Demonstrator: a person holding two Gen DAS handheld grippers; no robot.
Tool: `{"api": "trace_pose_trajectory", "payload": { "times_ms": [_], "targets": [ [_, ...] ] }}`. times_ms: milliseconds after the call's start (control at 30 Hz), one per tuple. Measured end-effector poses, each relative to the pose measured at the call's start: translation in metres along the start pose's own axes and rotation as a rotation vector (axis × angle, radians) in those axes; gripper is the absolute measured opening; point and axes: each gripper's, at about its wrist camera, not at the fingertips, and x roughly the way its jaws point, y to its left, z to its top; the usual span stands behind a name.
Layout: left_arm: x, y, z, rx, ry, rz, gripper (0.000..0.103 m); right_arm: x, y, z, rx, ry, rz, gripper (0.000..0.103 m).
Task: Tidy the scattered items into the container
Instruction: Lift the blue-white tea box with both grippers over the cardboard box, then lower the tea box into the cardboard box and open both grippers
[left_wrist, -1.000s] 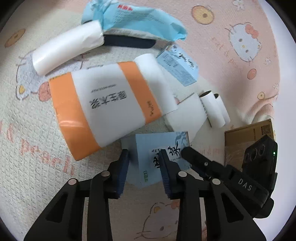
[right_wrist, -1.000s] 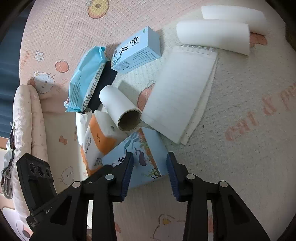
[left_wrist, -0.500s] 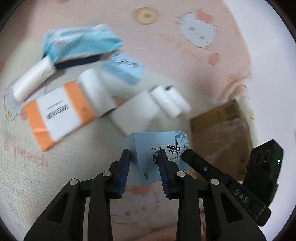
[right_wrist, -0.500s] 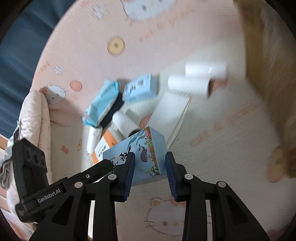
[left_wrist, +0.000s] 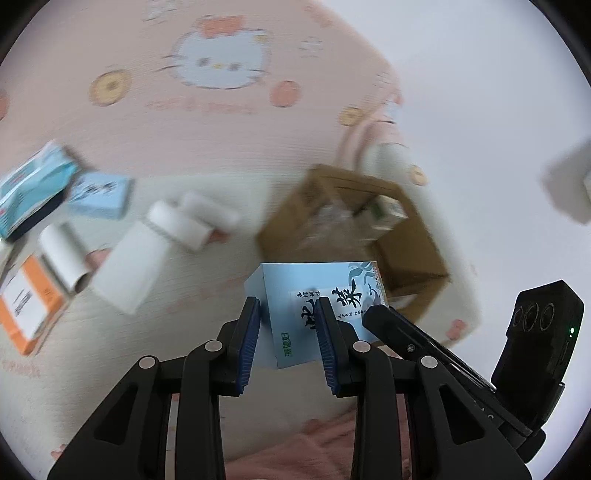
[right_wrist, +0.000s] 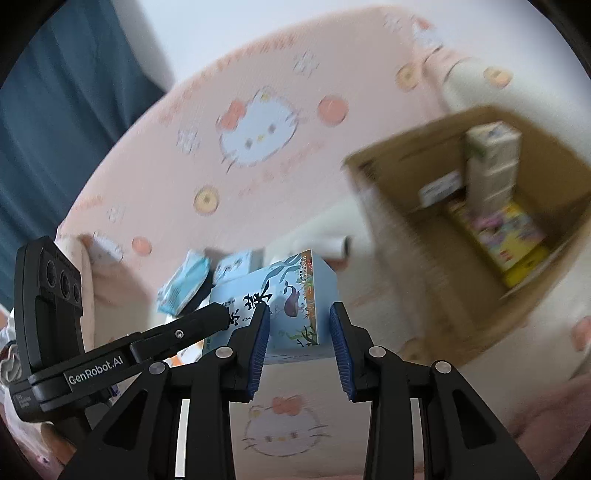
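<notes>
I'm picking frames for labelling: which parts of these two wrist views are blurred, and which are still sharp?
Left wrist view: the cardboard box and the scattered rolls smear with motion; the held blue box and the fingers stay sharp. Right wrist view: same pattern, with the cardboard box and the mat streaked; both views bend at the fisheye edges.

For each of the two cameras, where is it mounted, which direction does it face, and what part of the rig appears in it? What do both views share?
Left wrist: sits on the left hand-held gripper, looks forward and down at the blue tissue box it grips, the cardboard box beyond; the right hand-held gripper enters from the right.
Right wrist: sits on the right hand-held gripper, faces down at the same tissue box and the cardboard box; the left hand-held gripper enters from the left.
Shared: tissue box, cardboard box, cartoon-cat mat.
</notes>
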Motion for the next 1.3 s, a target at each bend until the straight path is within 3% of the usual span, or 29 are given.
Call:
{"api": "trace_pose_trajectory", "payload": {
  "times_ms": [100, 233, 500, 700, 933, 1067, 1167, 1233, 1300],
  "targets": [
    [0.011, -0.035, 0.015, 0.032, 0.012, -0.043, 0.034, -0.027, -0.02, 0.022, 0.02, -0.039, -0.02, 0.031],
    [0.049, -0.078, 0.038, 0.048, 0.085, -0.099, 0.034, -0.051, -0.055, 0.06, 0.031, -0.073, -0.074, 0.031],
    [0.152, -0.139, 0.067, 0.015, 0.243, -0.126, 0.033, -0.049, -0.138, 0.122, 0.089, -0.03, -0.139, 0.031],
    [0.21, -0.153, 0.077, -0.027, 0.327, -0.107, 0.033, -0.025, -0.191, 0.155, 0.114, 0.031, -0.169, 0.031],
    [0.256, -0.151, 0.088, -0.055, 0.39, -0.068, 0.033, 0.008, -0.226, 0.167, 0.12, 0.104, -0.187, 0.031],
    [0.293, -0.141, 0.084, -0.109, 0.484, -0.039, 0.033, 0.027, -0.245, 0.172, 0.139, 0.165, -0.236, 0.032],
    [0.306, -0.141, 0.081, -0.056, 0.523, 0.014, 0.033, 0.027, -0.246, 0.174, 0.092, 0.173, -0.324, 0.032],
    [0.309, -0.14, 0.078, -0.018, 0.536, 0.06, 0.033, 0.023, -0.248, 0.174, 0.102, 0.182, -0.296, 0.032],
    [0.311, -0.139, 0.076, -0.016, 0.552, 0.055, 0.033, 0.018, -0.251, 0.174, 0.122, 0.185, -0.269, 0.032]
  ]
}}
